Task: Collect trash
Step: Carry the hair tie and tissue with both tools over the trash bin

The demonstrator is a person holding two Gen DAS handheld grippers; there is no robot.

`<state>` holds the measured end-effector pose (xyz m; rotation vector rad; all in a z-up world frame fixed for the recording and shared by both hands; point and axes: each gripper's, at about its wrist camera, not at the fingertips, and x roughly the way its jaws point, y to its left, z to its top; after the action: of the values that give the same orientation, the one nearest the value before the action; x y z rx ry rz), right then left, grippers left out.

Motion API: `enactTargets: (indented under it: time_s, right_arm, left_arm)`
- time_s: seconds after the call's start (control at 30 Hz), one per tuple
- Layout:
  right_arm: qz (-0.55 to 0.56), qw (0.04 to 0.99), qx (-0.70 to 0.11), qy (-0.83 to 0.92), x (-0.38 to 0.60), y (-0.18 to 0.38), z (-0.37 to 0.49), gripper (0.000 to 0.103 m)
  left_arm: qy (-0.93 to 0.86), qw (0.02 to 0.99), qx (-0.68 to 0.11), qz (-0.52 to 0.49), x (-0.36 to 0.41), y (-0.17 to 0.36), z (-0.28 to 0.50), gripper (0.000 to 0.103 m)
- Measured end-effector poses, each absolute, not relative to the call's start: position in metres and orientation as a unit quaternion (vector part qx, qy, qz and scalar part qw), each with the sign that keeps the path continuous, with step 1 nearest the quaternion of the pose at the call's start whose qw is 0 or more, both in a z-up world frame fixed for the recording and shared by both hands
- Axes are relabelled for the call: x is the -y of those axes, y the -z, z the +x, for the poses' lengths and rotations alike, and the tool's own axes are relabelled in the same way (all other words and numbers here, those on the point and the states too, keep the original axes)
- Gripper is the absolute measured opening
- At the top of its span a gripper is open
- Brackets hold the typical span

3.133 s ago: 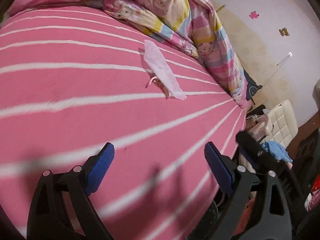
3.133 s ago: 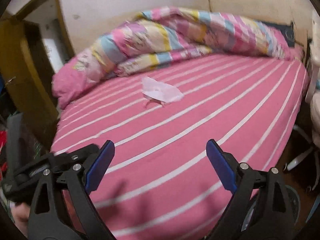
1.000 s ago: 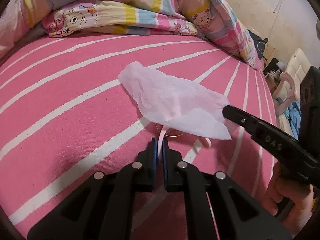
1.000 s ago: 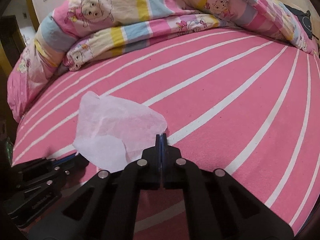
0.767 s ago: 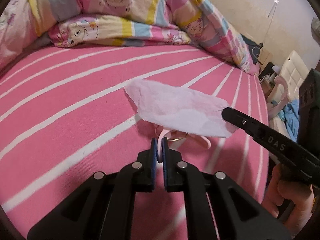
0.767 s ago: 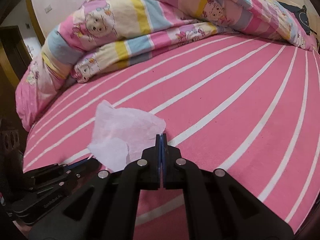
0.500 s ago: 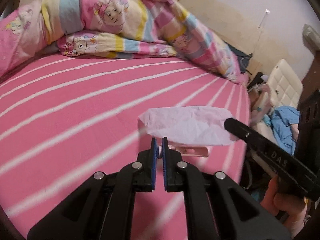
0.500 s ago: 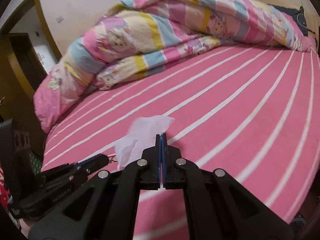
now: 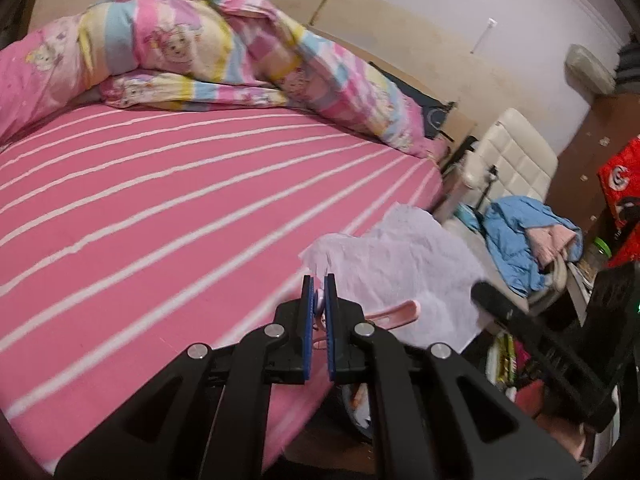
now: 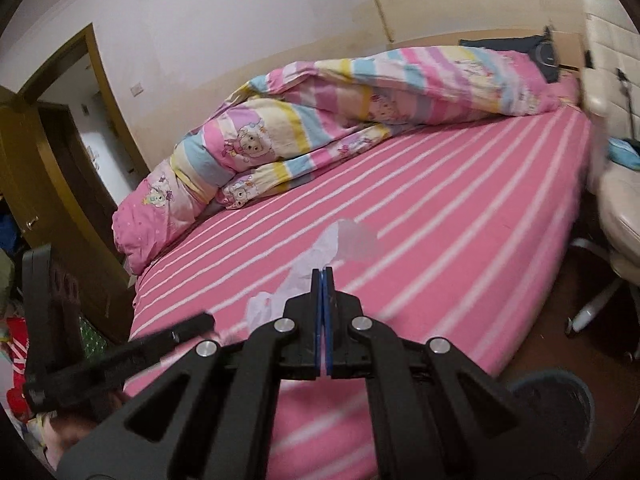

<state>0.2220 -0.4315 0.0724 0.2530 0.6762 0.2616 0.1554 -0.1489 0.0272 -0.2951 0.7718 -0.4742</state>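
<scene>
a thin white tissue (image 9: 404,264) is being carried over the edge of the pink striped bed (image 9: 168,208), probably on its way to a bin. the left tool (image 9: 319,300) is clamped on a pink clip-like piece (image 9: 394,313) under the sheet, and the right tool (image 10: 322,280) is pinched tight on the tissue's other edge, so the flimsy sheet is kept spread and not dropped.
</scene>
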Motion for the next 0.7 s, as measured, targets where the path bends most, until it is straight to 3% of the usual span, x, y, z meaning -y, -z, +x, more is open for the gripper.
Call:
enactTargets:
  time_s: [0.33,0.7]
  right_arm:
    - [0.15,0.933,-0.32,-0.073,0.494,-0.092,0.125,0.001]
    - [0.189,0.921,-0.34,0.005,0.587,-0.062,0.076,0.001]
  left_arm:
    - [0.291,0.864,-0.396,-0.112,0.246,-0.031,0.115,0.005]
    - [0.336,0.816,-0.463,-0.087,0.346,0.02,0.117,0.005]
